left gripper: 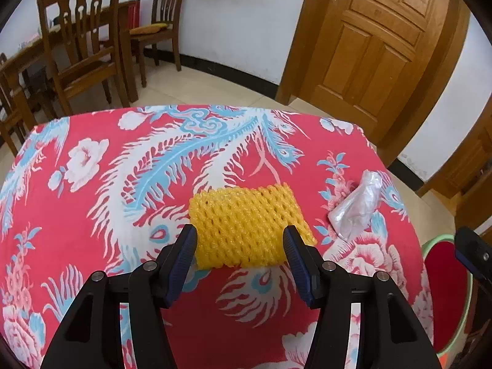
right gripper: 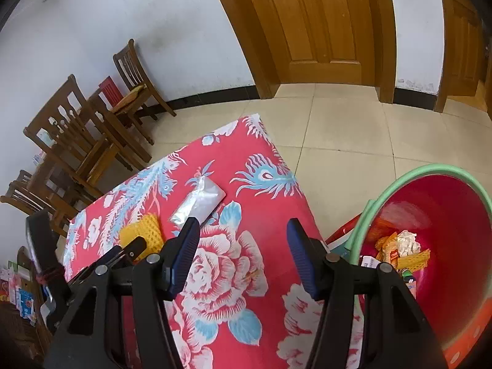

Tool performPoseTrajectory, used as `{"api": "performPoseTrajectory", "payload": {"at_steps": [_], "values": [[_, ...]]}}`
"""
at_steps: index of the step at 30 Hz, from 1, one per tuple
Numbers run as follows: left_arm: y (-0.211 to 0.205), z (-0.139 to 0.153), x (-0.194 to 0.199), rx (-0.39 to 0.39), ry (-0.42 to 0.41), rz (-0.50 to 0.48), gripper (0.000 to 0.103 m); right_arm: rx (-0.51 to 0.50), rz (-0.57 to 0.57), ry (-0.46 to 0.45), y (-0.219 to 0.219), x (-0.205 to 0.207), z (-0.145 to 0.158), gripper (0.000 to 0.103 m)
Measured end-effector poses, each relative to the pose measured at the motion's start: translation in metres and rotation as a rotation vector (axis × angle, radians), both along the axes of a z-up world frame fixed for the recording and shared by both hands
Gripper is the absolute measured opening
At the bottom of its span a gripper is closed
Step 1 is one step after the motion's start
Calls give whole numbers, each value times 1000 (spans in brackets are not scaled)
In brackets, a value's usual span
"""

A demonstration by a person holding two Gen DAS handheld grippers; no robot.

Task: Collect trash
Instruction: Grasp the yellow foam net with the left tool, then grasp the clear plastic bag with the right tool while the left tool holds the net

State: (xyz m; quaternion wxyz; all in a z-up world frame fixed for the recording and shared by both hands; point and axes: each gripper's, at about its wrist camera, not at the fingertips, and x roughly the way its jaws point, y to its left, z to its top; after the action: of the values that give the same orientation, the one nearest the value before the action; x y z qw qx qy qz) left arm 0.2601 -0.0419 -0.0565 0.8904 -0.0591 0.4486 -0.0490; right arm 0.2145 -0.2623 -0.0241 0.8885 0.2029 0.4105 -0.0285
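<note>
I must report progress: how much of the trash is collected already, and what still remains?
Done: several wrappers lie in the red bin. In hand: nothing; left gripper is open before the yellow foam net. Left: the net and clear plastic bag on the table.

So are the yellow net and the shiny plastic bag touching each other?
Apart. The left wrist view shows the yellow net and the shiny plastic bag with a strip of red tablecloth between them.

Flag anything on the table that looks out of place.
Two bits of litter lie on the red floral cloth: a yellow foam net ahead of the open left gripper, and a crumpled clear wrapper to its right. Nothing spilled or broken.
</note>
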Motion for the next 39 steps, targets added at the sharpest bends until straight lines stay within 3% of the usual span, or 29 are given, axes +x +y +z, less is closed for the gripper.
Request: {"api": "performPoseTrajectory", "payload": {"at_steps": [3, 8, 10, 12, 28, 37, 39], "values": [[-1, -1, -2, 2, -16, -7, 59, 1, 3, 12, 2, 7, -6, 60], [1, -2, -2, 23, -43, 3, 34, -8, 15, 27, 8, 17, -14, 60], [3, -2, -2, 7, -48, 1, 20, -10, 18, 34, 11, 20, -17, 60], [5, -1, -1, -7, -47, 3, 16, -11, 23, 40, 14, 23, -18, 60], [49, 2, -1, -77, -49, 147, 13, -21, 68, 58, 54, 57, -30, 60], [52, 0, 1, -86, -45, 159, 13, -41, 75, 82, 70, 75, -44, 60], [52, 0, 0, -87, -45, 160, 13, -42, 79, 93, 71, 77, -48, 56]]}}
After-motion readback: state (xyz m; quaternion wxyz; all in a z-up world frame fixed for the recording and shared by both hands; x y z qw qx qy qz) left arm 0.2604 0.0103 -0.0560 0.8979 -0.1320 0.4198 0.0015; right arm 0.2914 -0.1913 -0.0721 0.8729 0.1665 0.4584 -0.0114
